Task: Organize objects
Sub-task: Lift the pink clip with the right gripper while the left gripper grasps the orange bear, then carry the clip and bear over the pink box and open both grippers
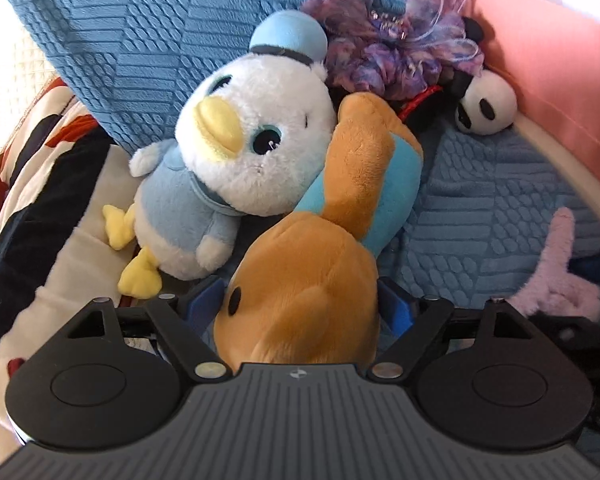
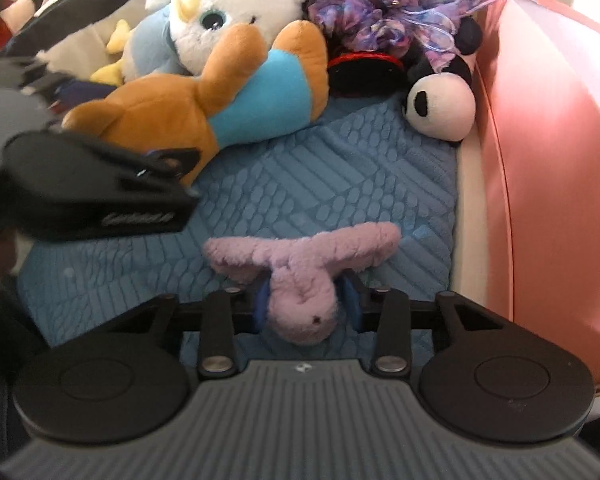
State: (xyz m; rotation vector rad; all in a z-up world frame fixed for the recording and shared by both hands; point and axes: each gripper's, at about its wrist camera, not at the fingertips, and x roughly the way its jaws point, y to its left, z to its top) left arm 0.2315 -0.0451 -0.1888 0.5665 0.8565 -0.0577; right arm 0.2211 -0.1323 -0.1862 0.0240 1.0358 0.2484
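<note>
An orange plush animal in a blue shirt [image 1: 308, 280] lies on the blue textured blanket [image 1: 480, 220]. Its head sits between the blue pads of my left gripper [image 1: 300, 304], whose jaws stand wide and open around it. Its arm leans on a white plush duck in a blue cap [image 1: 252, 140]. My right gripper [image 2: 306, 304] is shut on the head of a small lilac plush rabbit [image 2: 300, 264], whose ears spread over the blanket [image 2: 340, 168]. In the right wrist view the orange plush [image 2: 172, 108] lies at upper left, with the left gripper's black body beside it.
A small panda plush [image 2: 440, 108] and a purple frilly bundle [image 2: 388, 4] sit at the back by the pink padded wall [image 2: 548, 160]. A blue pillow [image 1: 120, 40] stands behind the duck. A white, black and red patterned quilt [image 1: 40, 200] lies to the left.
</note>
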